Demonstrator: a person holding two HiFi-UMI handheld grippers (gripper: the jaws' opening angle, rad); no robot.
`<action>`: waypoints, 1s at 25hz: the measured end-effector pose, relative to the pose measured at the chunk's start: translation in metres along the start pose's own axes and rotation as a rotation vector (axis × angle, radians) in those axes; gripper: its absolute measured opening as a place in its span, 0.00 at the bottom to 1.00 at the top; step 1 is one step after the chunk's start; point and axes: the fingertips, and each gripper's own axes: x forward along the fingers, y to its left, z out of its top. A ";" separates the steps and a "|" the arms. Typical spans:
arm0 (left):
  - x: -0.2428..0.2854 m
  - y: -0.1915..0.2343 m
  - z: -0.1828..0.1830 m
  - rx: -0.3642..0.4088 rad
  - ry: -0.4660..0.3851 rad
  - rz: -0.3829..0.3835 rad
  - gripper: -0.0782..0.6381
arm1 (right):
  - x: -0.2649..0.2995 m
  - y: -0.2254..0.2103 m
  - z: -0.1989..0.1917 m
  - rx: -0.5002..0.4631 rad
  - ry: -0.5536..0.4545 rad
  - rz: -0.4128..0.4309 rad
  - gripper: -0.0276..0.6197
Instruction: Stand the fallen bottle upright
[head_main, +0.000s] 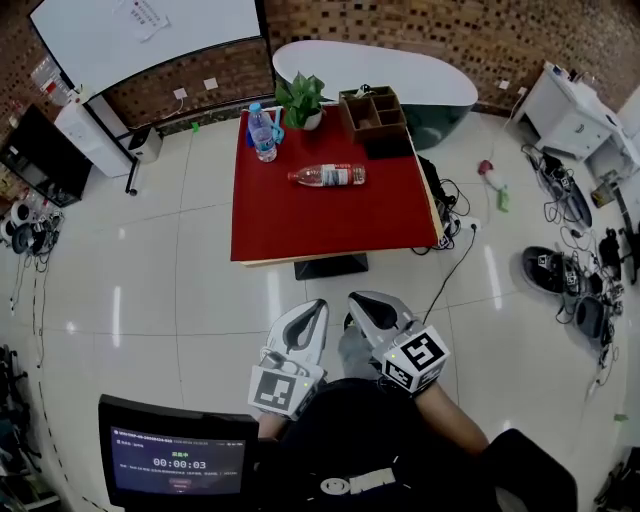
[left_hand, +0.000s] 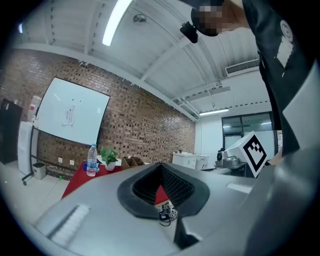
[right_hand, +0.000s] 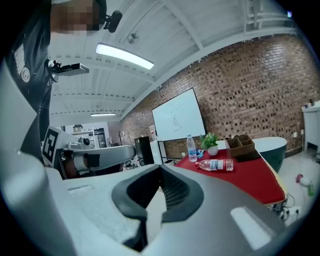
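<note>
A clear fallen bottle (head_main: 328, 176) with a red cap lies on its side near the middle of the red table (head_main: 300, 225); the right gripper view shows this bottle (right_hand: 216, 164) far ahead. A second bottle (head_main: 262, 132) stands upright at the table's far left corner. My left gripper (head_main: 319, 306) and right gripper (head_main: 357, 299) are held side by side close to my body, well short of the table. Both are shut with nothing between the jaws. In the left gripper view the fallen bottle is hidden behind the left gripper (left_hand: 161, 166).
A potted plant (head_main: 300, 100) and a wooden organizer (head_main: 375, 112) stand at the table's far edge. A whiteboard (head_main: 150, 35) is at the back left and a white tub-shaped counter (head_main: 400, 75) behind the table. Cables and gear (head_main: 570, 280) litter the floor at right. A monitor (head_main: 178, 458) sits near my left.
</note>
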 end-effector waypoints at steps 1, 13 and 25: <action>0.018 0.010 -0.001 -0.005 0.011 0.017 0.12 | 0.011 -0.018 0.004 0.000 0.006 0.006 0.05; 0.153 0.067 0.014 0.044 0.020 0.128 0.12 | 0.128 -0.164 0.047 -0.169 0.137 0.171 0.05; 0.147 0.150 0.019 -0.011 0.008 0.253 0.12 | 0.296 -0.209 -0.016 -0.970 0.794 0.339 0.49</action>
